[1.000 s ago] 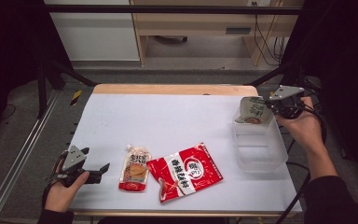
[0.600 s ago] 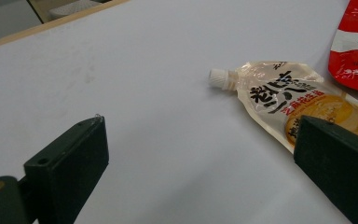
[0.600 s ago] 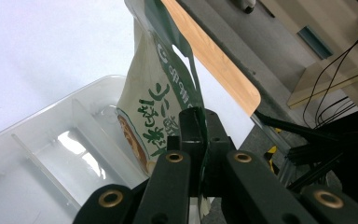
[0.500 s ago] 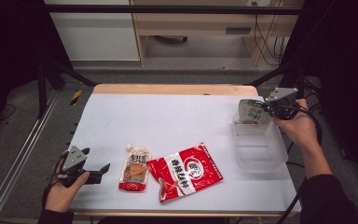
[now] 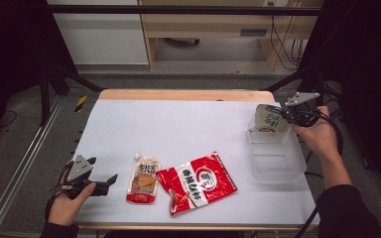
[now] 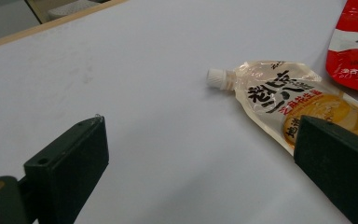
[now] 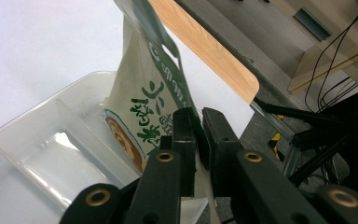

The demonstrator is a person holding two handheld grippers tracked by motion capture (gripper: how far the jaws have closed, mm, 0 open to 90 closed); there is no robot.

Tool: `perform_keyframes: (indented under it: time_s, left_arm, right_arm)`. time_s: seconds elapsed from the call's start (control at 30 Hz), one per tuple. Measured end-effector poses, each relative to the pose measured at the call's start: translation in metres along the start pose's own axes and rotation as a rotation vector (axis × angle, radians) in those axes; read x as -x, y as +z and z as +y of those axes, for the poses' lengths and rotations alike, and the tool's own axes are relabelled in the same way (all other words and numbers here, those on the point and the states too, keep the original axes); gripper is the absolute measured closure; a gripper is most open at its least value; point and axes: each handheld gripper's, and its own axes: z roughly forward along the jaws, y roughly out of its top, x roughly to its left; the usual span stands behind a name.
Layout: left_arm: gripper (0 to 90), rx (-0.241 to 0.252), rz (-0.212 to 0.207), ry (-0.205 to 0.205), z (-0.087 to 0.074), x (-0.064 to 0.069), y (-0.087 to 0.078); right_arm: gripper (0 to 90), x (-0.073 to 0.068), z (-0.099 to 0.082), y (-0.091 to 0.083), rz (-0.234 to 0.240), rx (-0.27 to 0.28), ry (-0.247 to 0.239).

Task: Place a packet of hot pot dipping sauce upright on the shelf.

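Note:
A green and white pouch (image 5: pixel 268 119) (image 7: pixel 144 107) hangs upright over the far end of a clear plastic box (image 5: pixel 275 171) (image 7: pixel 51 140). Its lower edge is at the box's rim. My right gripper (image 5: pixel 284 115) (image 7: pixel 199 114) pinches the pouch's edge; its jaws have just been opening a little, with the pouch still between them. My left gripper (image 5: pixel 101 169) (image 6: pixel 203 123) rests open at the table's front left, with nothing between its jaws. A clear spouted pouch (image 5: pixel 144 178) (image 6: pixel 284 98) lies just to its right, and a red packet (image 5: pixel 196 181) (image 6: pixel 354 51) lies beyond that.
The white table top (image 5: pixel 178 124) has a wooden far edge (image 5: pixel 183 94) (image 7: pixel 205 46). Dark frame posts and cables (image 5: pixel 322 84) stand past the right side. A metal rail (image 5: pixel 25 163) runs along the left.
The right gripper has shifted slightly and the green pouch now hangs a touch lower over the box. The left hand has stayed put.

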Motion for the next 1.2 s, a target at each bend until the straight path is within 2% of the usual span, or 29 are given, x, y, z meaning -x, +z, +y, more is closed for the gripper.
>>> perform_keyframes:
  time_s: [0.13,0.27,0.33,0.4,0.63,0.9,1.2]
  left_arm:
    - [3.1,0.000,0.000,0.000,0.000,0.000,0.000]
    - [3.1,0.002,0.001,-0.001,0.000,0.000,0.000]
    - [3.1,0.003,0.001,-0.001,0.000,0.000,0.000]
    - [3.1,0.004,0.000,-0.001,0.000,0.000,0.000]
    - [3.1,0.006,-0.002,0.003,0.001,0.001,-0.001]
    - [3.1,0.006,0.000,0.001,0.001,0.000,-0.001]
    - [3.1,0.005,-0.002,0.002,0.001,0.000,-0.001]
  right_arm:
    - [68.5,0.000,0.001,0.000,-0.009,-0.005,0.030]
    - [41.4,0.000,0.004,-0.004,-0.046,-0.002,0.055]
    - [34.3,-0.001,0.004,-0.008,-0.064,0.019,0.059]
    - [29.9,-0.001,0.004,-0.014,-0.062,0.036,0.066]
    - [28.1,-0.003,0.002,-0.023,-0.060,0.035,0.060]
    - [28.9,-0.005,0.005,-0.017,-0.060,0.031,0.064]
    - [28.2,-0.013,0.010,-0.015,-0.043,0.019,0.046]
